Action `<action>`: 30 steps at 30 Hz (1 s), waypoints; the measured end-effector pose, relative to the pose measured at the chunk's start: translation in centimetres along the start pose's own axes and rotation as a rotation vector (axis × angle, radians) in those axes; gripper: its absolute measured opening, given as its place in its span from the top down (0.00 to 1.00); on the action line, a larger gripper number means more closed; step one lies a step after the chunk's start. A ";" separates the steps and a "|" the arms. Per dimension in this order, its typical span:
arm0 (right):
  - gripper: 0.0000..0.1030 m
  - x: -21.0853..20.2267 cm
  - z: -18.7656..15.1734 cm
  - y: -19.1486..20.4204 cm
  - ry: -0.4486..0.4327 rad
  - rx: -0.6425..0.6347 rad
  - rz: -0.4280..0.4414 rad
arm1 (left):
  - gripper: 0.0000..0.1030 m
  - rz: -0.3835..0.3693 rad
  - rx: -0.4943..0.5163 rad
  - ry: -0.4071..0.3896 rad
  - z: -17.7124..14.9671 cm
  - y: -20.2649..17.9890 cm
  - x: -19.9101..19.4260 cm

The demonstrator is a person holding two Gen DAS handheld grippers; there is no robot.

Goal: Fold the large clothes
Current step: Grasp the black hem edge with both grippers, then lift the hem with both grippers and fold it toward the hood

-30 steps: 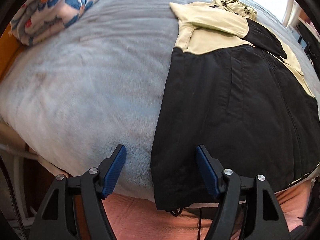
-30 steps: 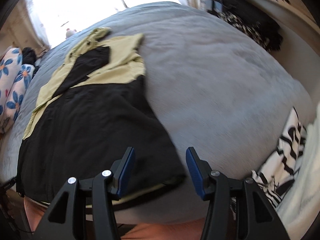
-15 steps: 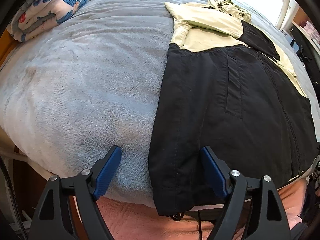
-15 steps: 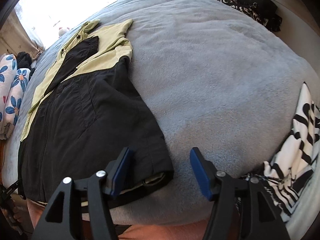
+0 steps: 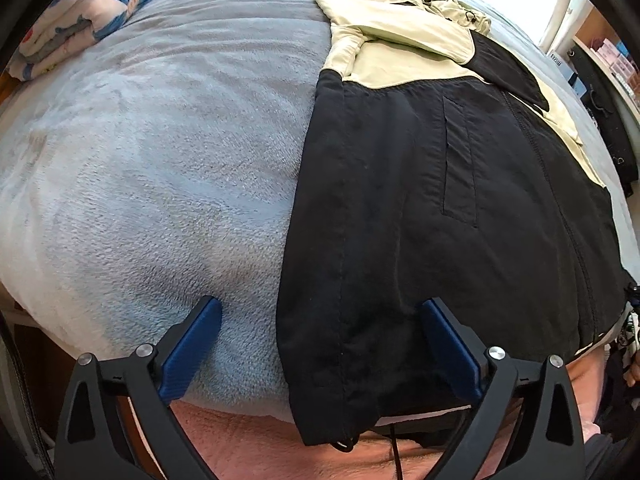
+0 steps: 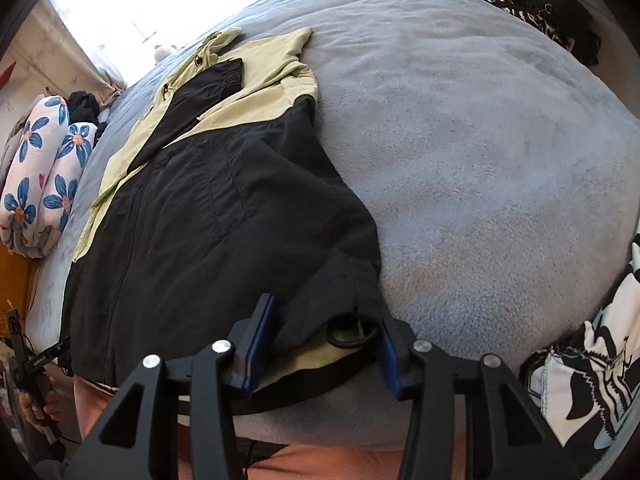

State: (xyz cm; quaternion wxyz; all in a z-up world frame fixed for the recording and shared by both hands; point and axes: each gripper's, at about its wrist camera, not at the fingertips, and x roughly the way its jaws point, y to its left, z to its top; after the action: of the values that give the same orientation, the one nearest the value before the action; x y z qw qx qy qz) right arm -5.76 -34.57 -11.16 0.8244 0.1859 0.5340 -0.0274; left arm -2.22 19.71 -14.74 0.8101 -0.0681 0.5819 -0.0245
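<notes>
A black and pale-yellow jacket [image 5: 440,168] lies flat on a grey-blue fleece blanket [image 5: 160,140], sleeves folded in, hem toward me. My left gripper [image 5: 320,336] is open and straddles the jacket's near left hem corner, one finger over the blanket, one over the black cloth. In the right wrist view the jacket [image 6: 208,200] spreads left of centre. My right gripper [image 6: 324,340] is open, its jaws on either side of the near right hem corner, where the lining and a black cord loop [image 6: 352,334] show.
A folded floral quilt [image 5: 108,4] lies at the bed's far left; it also shows in the right wrist view [image 6: 44,172]. A black-and-white patterned cloth [image 6: 592,356] lies at the right. Dark clothes [image 6: 532,8] sit on furniture beyond. The bed edge is below both grippers.
Both grippers moved forward and down onto the jacket's hem corners. The right gripper's jaws narrowed around the right corner. The left stayed wide open.
</notes>
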 end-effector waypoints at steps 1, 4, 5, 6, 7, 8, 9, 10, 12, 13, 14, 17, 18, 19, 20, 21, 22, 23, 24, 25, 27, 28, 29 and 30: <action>0.56 0.2 0.0 0.0 0.004 -0.002 -0.008 | 0.04 -0.004 0.001 -0.001 0.0 0.1 0.0; 0.56 0.5 0.0 0.0 0.010 0.001 -0.018 | 0.04 -0.014 0.007 -0.006 -0.4 0.1 -0.1; 0.56 0.6 0.1 -0.2 0.012 0.011 -0.014 | 0.04 -0.019 0.008 -0.007 -0.4 0.2 -0.2; 0.56 0.7 0.2 -0.3 0.014 0.022 -0.009 | 0.04 -0.023 0.008 -0.007 -0.5 0.2 -0.2; 0.56 0.9 0.2 -0.5 0.015 0.028 -0.006 | 0.04 -0.025 0.006 -0.008 -0.6 0.2 -0.2; 0.56 1.0 0.3 -0.5 0.014 0.030 -0.004 | 0.04 -0.027 0.002 -0.007 -0.6 0.2 -0.2; 0.56 1.0 0.3 -0.5 0.013 0.027 -0.008 | 0.04 -0.028 -0.002 -0.005 -0.7 0.2 -0.2; 0.56 1.1 0.2 -0.4 0.010 0.020 -0.015 | 0.05 -0.025 0.000 -0.002 -1.0 0.0 -0.2; 0.58 1.0 0.1 0.1 0.002 -0.001 -0.040 | 0.13 -0.012 0.011 0.003 -1.2 -0.5 -0.5; 0.64 1.0 0.0 0.3 -0.003 -0.013 -0.060 | 0.24 -0.010 0.015 0.004 -1.2 -0.8 -0.5; 0.68 0.9 0.0 0.5 -0.009 -0.024 -0.075 | 0.40 -0.009 0.024 0.003 -1.3 -1.2 -0.8; 0.77 0.6 -0.1 1.2 -0.026 -0.056 -0.104 | 0.90 -0.011 0.031 -0.006 -1.4 -2.2 -1.6; 0.78 0.4 -0.2 1.6 -0.032 -0.075 -0.120 | 0.90 -0.015 0.020 -0.005 -1.4 -2.5 -1.7; 0.79 0.3 -0.2 2.0 -0.040 -0.097 -0.136 | 0.91 -0.001 0.015 -0.009 -1.4 -2.5 -1.8; 0.79 0.1 -0.2 2.3 -0.046 -0.113 -0.148 | 0.93 0.020 0.019 -0.015 -1.4 -2.8 -2.0; 0.80 -0.4 -0.3 2.8 -0.060 -0.137 -0.168 | 0.93 0.036 0.023 -0.025 -1.5 -3.0 -2.3; 0.80 -0.9 -0.3 3.1 -0.070 -0.156 -0.183 | 0.94 0.054 0.028 -0.039 -1.5 -3.3 -2.7; 0.81 -1.3 -0.3 3.4 -0.078 -0.173 -0.197 | 0.94 0.070 0.030 -0.055 -1.5 -3.5 -3.2; 0.81 -2.0 -0.3 3.8 -0.088 -0.194 -0.209 | 0.94 0.080 0.030 -0.073 -1.4 -3.8 -3.8; 0.82 -2.7 -0.4 4.2 -0.096 -0.217 -0.215 | 0.94 0.085 0.028 -0.084 -1.3 -3.9 -4.3; 0.82 -4.0 -0.6 4.9 -0.103 -0.259 -0.226 | 0.95 0.083 0.016 -0.098 -1.2 -3.6 -5.7; 0.83 -4.5 -0.8 5.1 -0.105 -0.273 -0.227 | 0.95 0.082 0.015 -0.104 -1.3 -3.6 -6.2; 0.83 -5.1 -0.9 5.3 -0.105 -0.286 -0.226 | 0.95 0.084 0.018 -0.109 -1.3 -3.6 -6.9; 0.84 -5.6 -1.1 5.5 -0.102 -0.295 -0.223 | 0.96 0.087 0.023 -0.113 -1.4 -3.7 -7.6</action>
State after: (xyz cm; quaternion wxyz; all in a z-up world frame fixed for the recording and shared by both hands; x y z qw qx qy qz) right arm -7.76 -30.01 -5.02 0.8605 0.0011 0.5070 -0.0493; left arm -5.81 16.87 -7.53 0.8426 -0.0347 0.5374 0.0076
